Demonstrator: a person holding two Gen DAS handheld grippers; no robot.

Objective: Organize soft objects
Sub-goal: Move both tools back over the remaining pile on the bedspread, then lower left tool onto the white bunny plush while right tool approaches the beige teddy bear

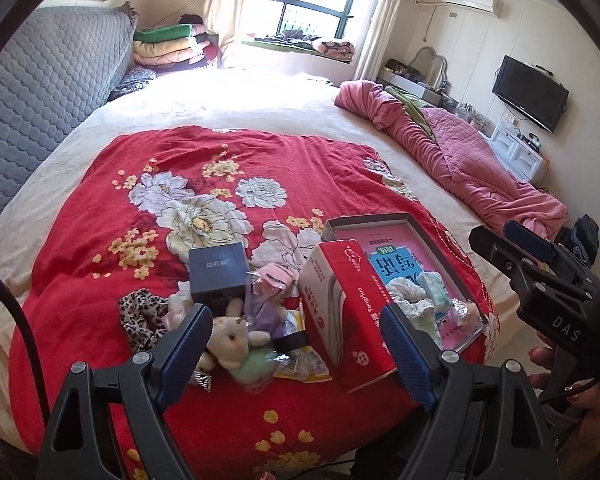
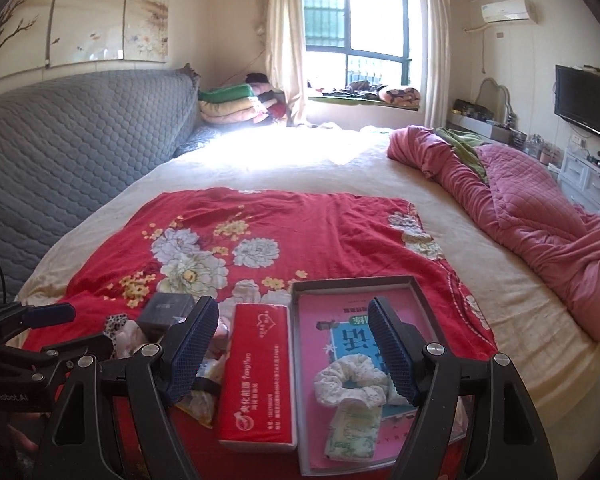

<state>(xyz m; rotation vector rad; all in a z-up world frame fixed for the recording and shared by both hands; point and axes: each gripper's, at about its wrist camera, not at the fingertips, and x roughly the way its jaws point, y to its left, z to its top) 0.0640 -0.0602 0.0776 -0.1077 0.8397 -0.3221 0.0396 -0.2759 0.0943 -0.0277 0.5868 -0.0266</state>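
A red floral cloth point(image 1: 204, 168) covers the near part of the bed. On it lies a pile of soft things: a white plush bunny point(image 1: 232, 340), a leopard scrunchie point(image 1: 140, 316), a pink pouch point(image 1: 274, 278) and a purple item point(image 1: 266, 312). My left gripper point(image 1: 296, 344) is open, hovering over the bunny and the red tissue box point(image 1: 344, 312). My right gripper point(image 2: 292, 344) is open above the shallow box tray point(image 2: 428, 300), which holds a white lace scrunchie point(image 2: 350, 382) and a tissue pack point(image 2: 352, 428). The right gripper also shows at the right edge of the left wrist view point(image 1: 540, 264).
A dark blue box point(image 1: 219, 270) stands by the pile. Snack wrappers point(image 1: 300, 364) lie near the tissue box. A pink quilt point(image 2: 520, 208) is bunched at the right of the bed. A grey padded headboard point(image 2: 72, 132) runs along the left.
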